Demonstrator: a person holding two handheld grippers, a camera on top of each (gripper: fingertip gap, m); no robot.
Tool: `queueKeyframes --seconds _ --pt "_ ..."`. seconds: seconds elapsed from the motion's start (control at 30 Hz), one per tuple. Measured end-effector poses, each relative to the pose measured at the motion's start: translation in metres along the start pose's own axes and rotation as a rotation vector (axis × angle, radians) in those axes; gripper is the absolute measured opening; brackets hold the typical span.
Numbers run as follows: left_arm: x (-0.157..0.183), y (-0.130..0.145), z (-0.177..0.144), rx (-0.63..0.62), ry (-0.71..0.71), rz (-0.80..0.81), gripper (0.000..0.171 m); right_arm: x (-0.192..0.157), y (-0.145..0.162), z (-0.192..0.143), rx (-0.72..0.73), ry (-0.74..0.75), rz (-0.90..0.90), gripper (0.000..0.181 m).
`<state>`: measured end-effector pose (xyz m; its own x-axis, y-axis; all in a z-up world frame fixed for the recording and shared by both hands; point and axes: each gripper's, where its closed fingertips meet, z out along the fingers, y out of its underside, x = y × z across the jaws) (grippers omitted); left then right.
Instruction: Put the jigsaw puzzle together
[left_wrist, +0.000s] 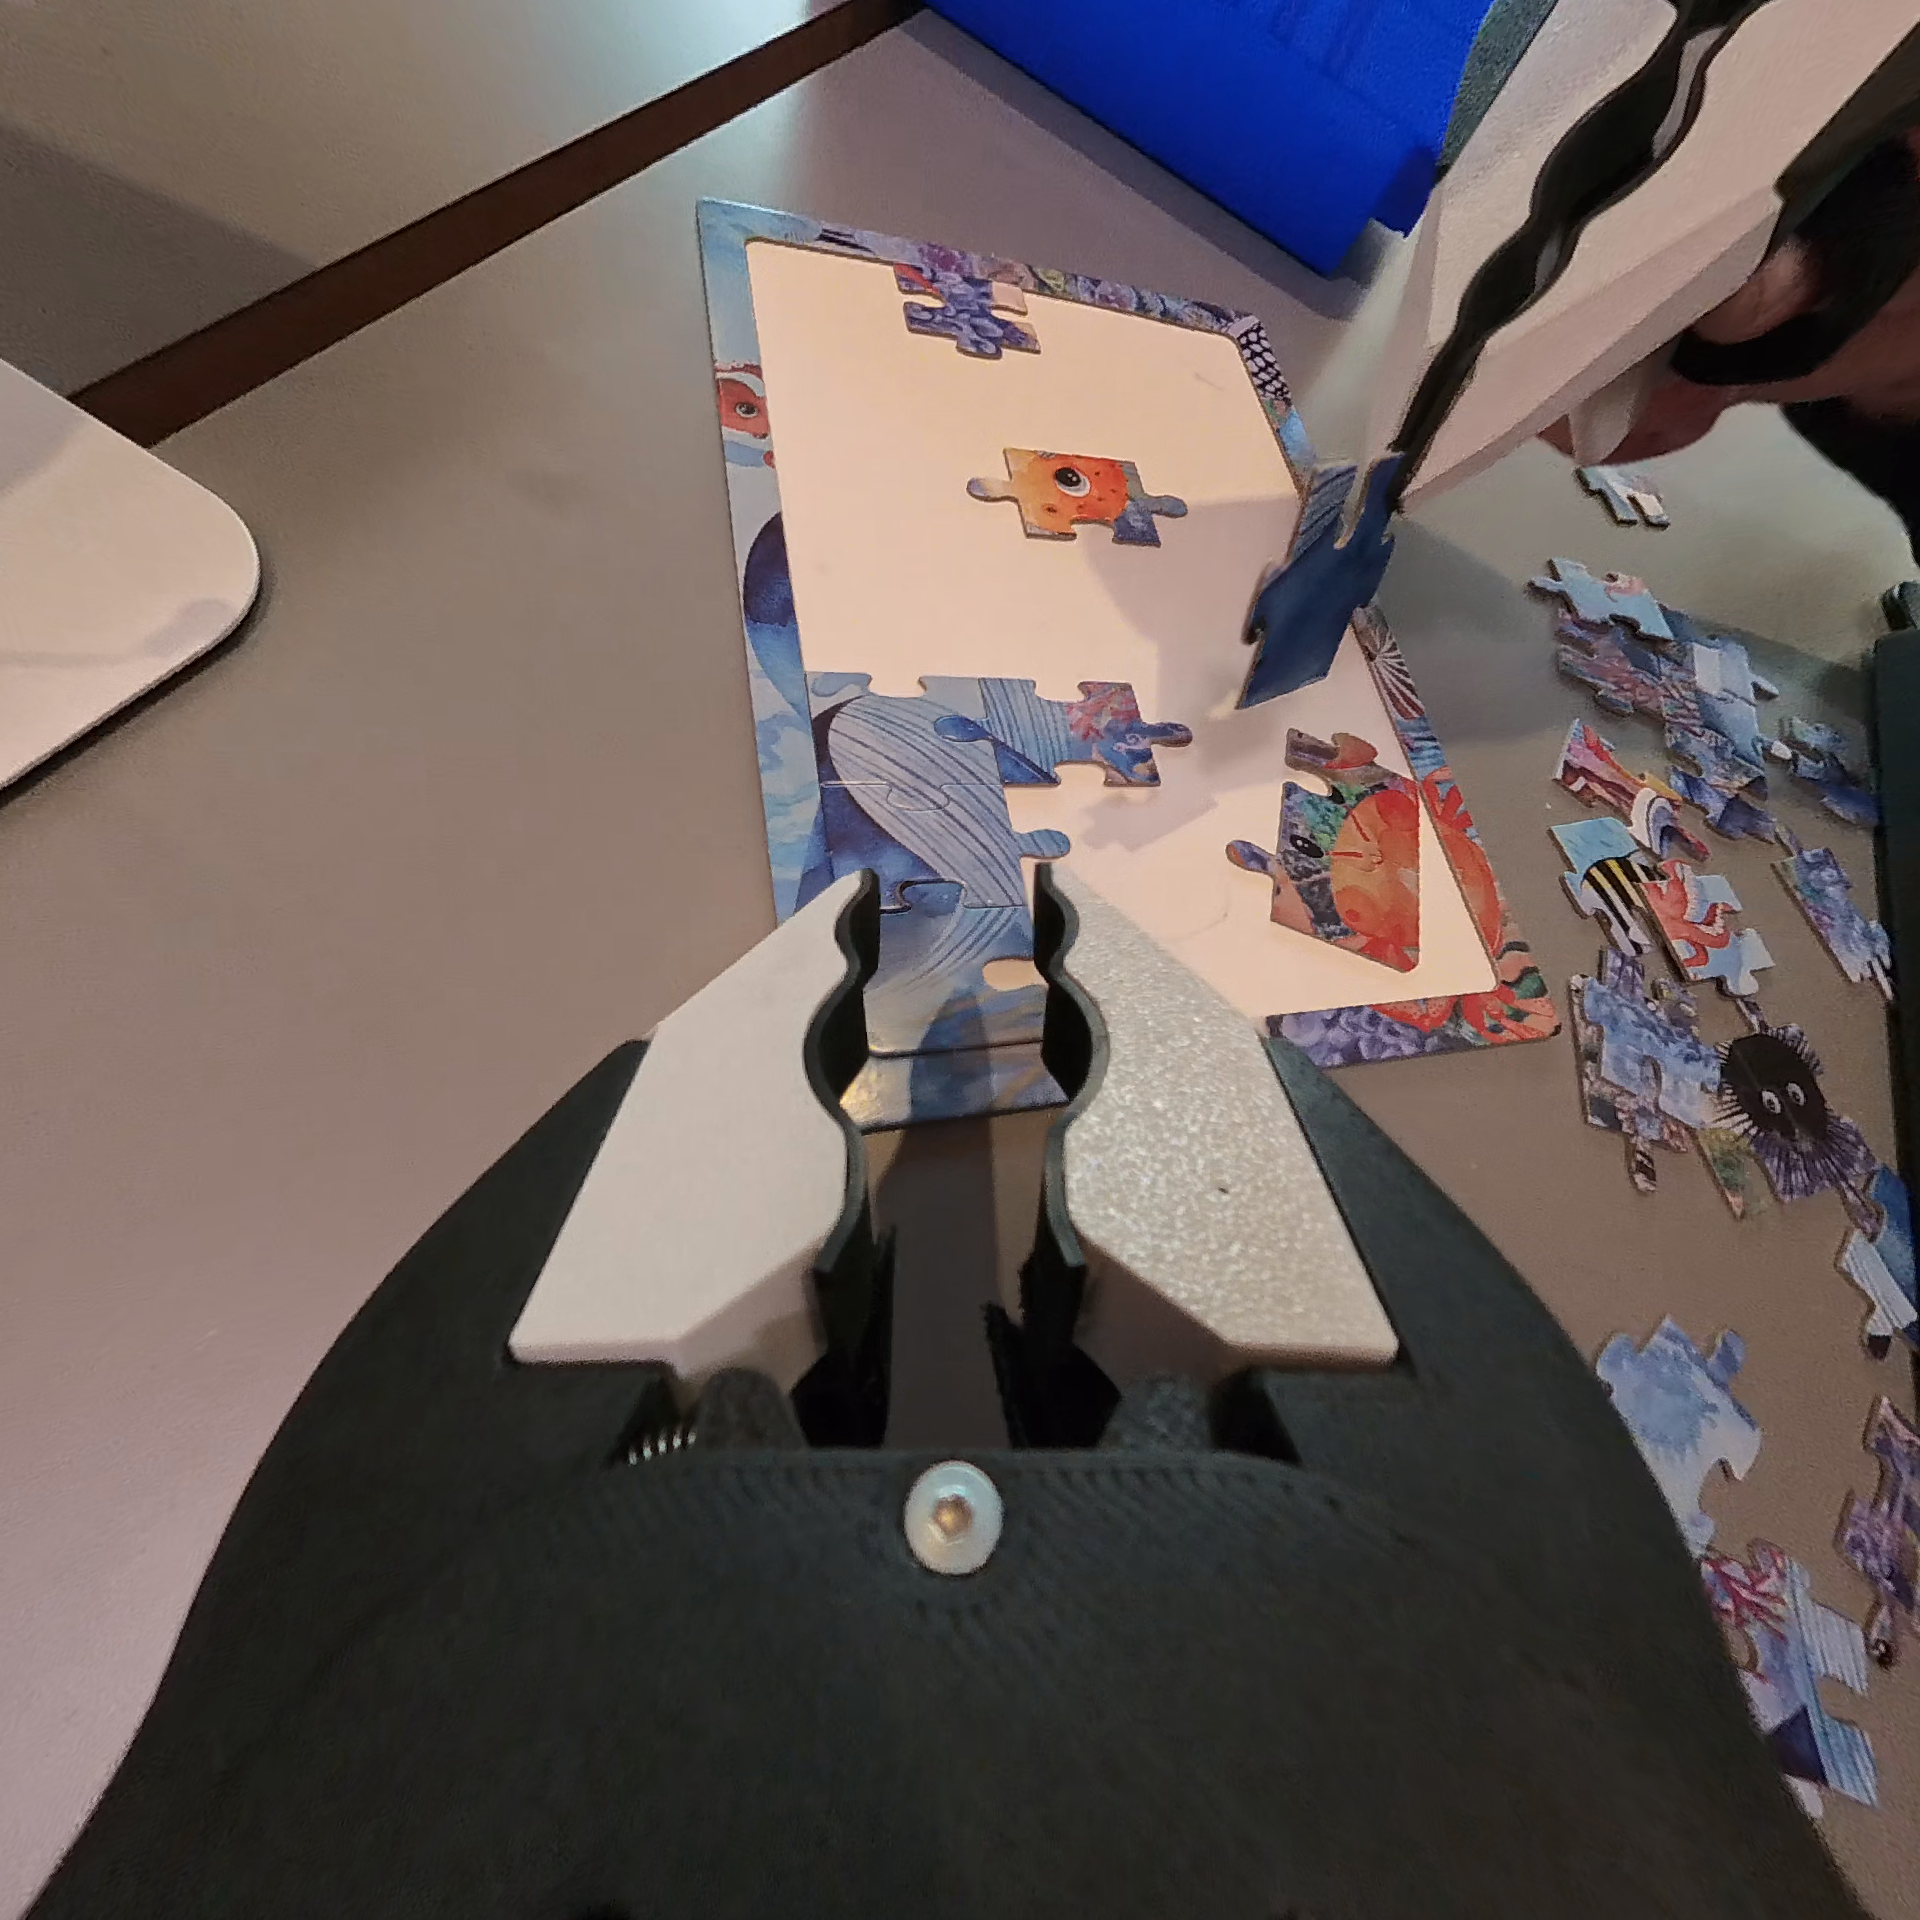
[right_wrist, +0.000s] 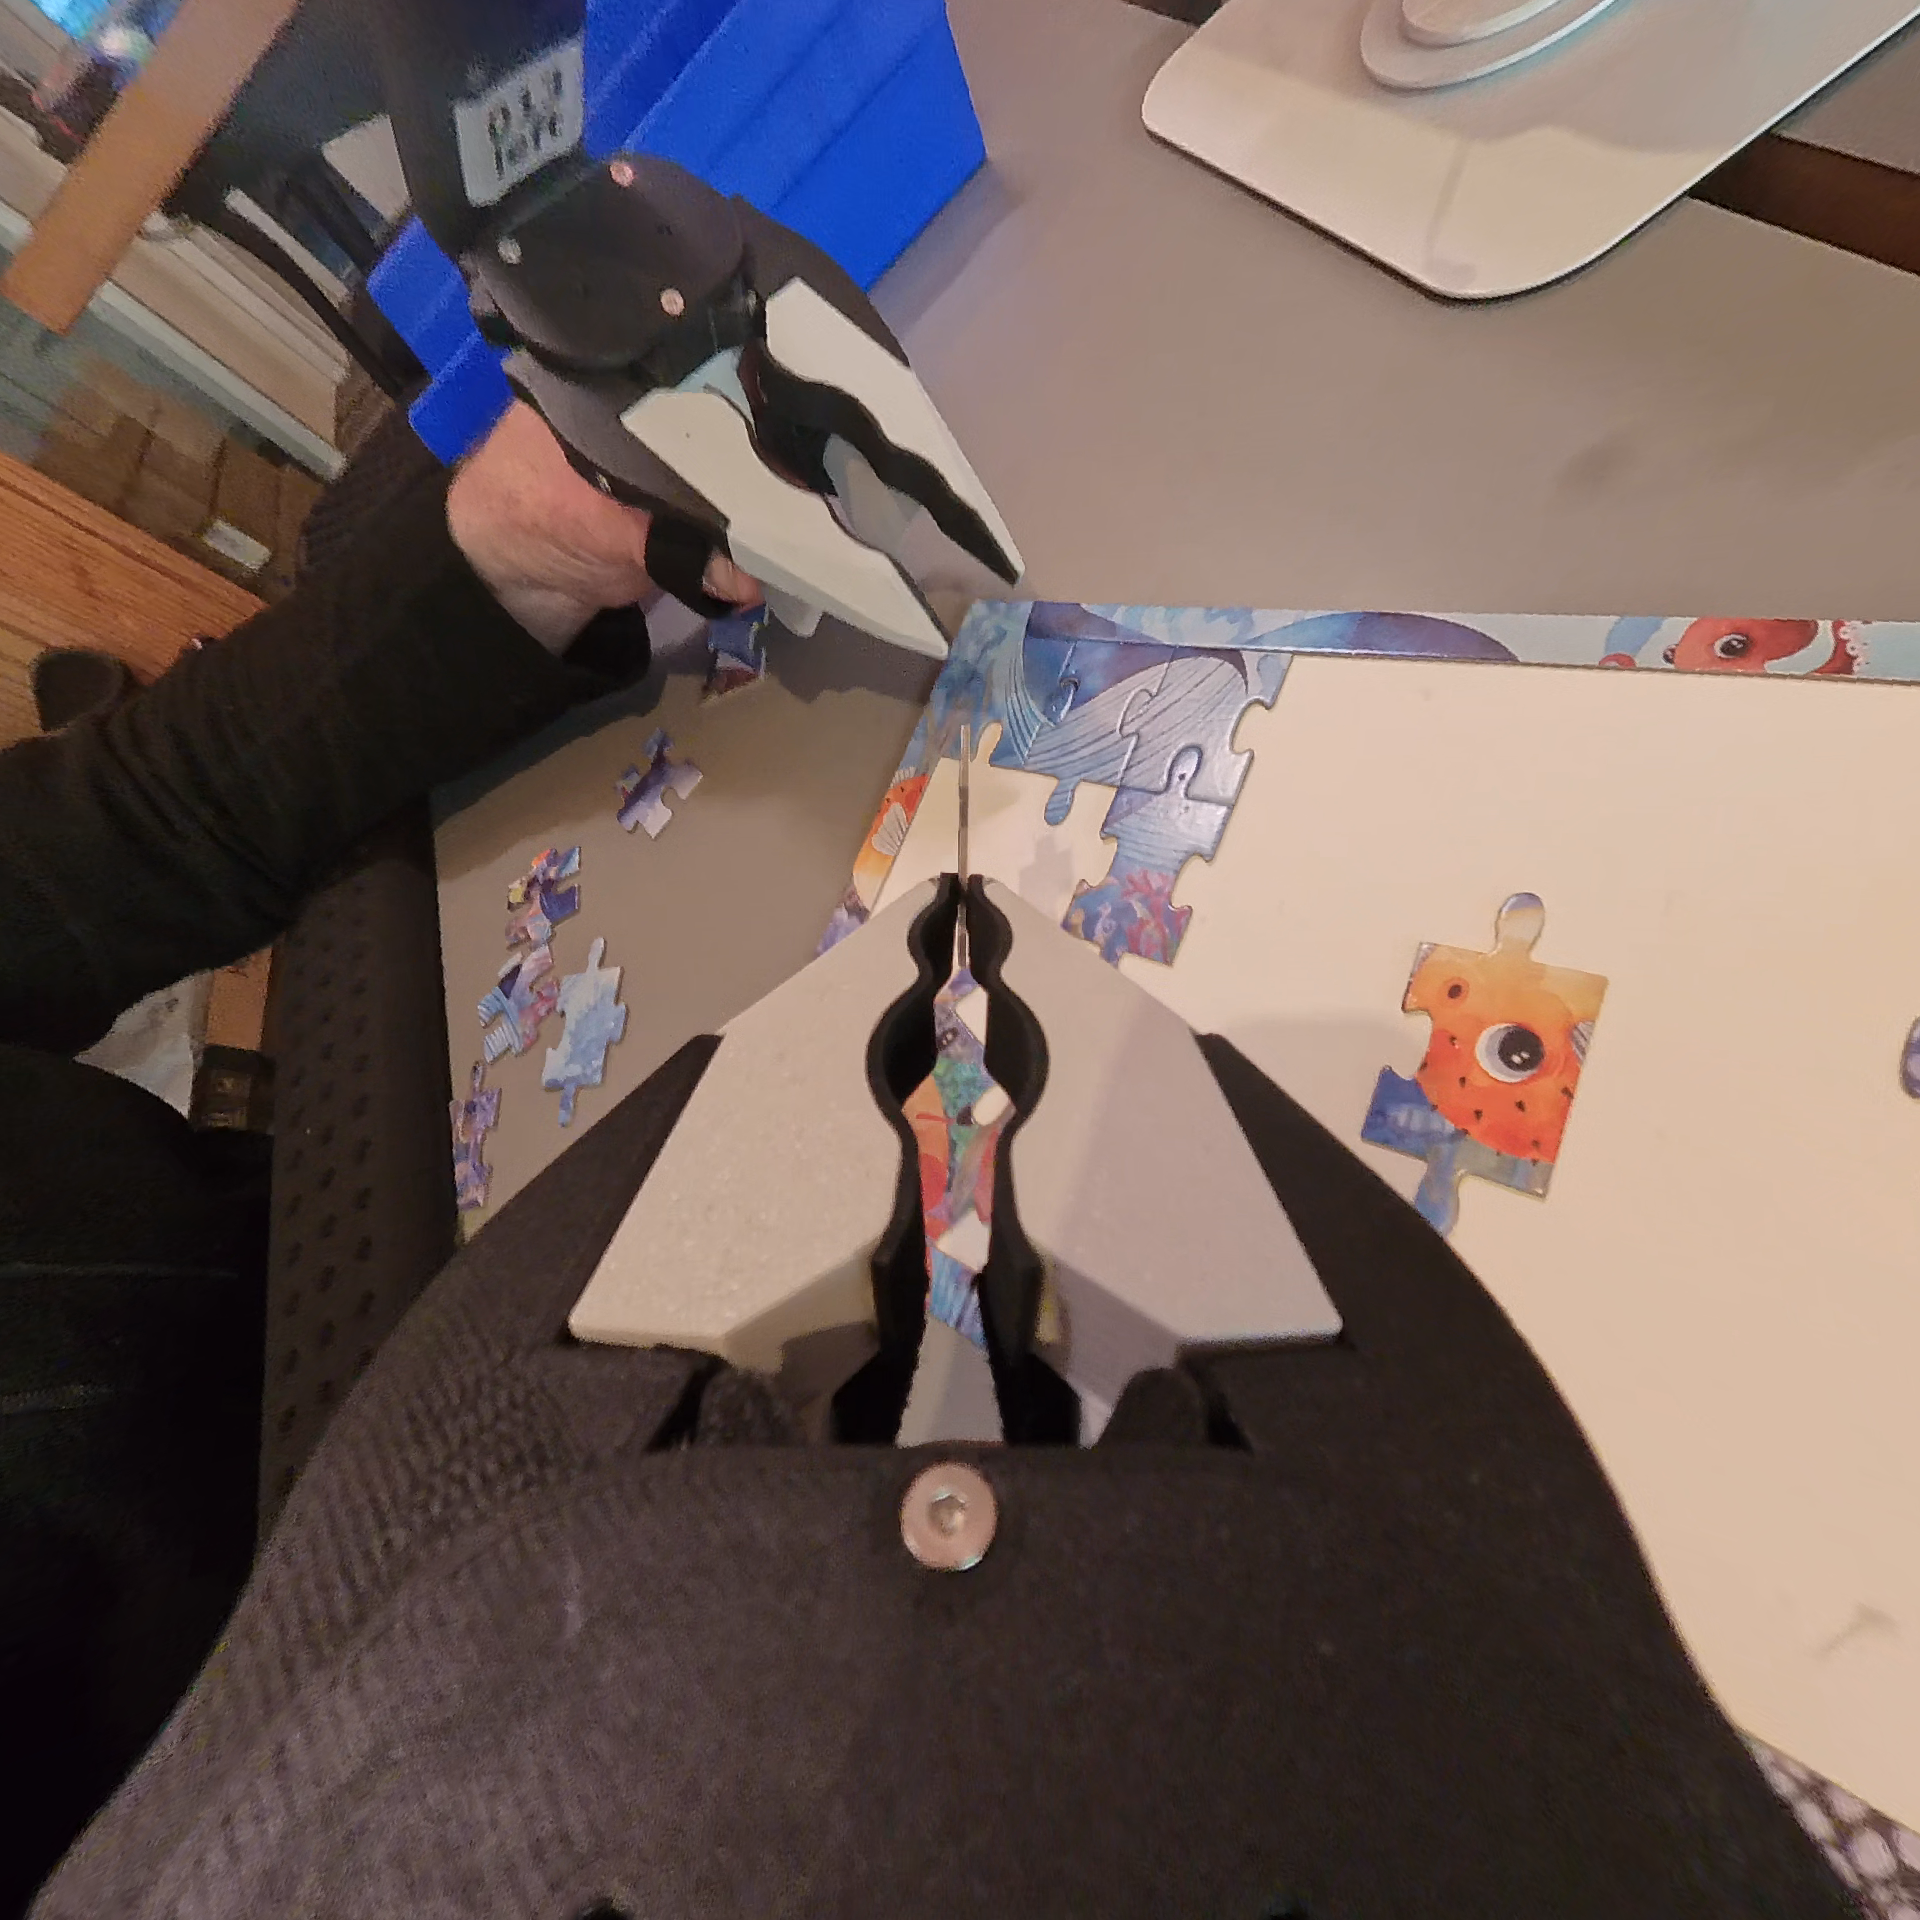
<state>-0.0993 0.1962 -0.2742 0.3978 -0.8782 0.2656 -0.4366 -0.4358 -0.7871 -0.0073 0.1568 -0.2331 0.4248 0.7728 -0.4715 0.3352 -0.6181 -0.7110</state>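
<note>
Right tool is clamped on a dark blue puzzle piece, pinched at its top edge only; the piece hangs tilted above the right side of the puzzle tray, mid-right of the left wrist frame. In the right wrist view the same piece shows edge-on as a thin sliver past the tips.

Left tool has its jaws apart with nothing between them, hovering over the whale cluster at the tray's lower left corner.

Handling, judged: thin card, very light, fairly stiff but tabs will bend or delaminate if forced. An edge pinch lets it swing, so a grip nearer the body of the piece would steady it. Seat it flat, then press down.

Orange fish piece lies loose at tray centre. Loose pieces are scattered on the desk, right of frame.
</note>
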Motion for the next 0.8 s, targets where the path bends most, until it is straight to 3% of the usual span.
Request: queueKeyframes --seconds 0.17,0.4,0.67,0.8 --pt "-0.002 0.005 0.003 -0.024 -0.008 0.004 0.028 -0.005 0.006 0.008 -0.221 -0.015 -0.124 0.000" --pt "-0.004 0.018 0.009 -0.086 -0.020 0.018 0.027 -0.001 0.020 0.048 -0.696 -0.109 -0.240 0.000" --pt "-0.006 0.024 0.015 -0.112 -0.001 -0.005 0.025 0.016 0.009 0.067 -0.926 -0.154 -0.267 0.001" --pt "-0.007 0.024 0.015 -0.110 0.002 -0.013 0.024 0.026 0.007 0.082 -0.938 -0.127 -0.257 0.003"
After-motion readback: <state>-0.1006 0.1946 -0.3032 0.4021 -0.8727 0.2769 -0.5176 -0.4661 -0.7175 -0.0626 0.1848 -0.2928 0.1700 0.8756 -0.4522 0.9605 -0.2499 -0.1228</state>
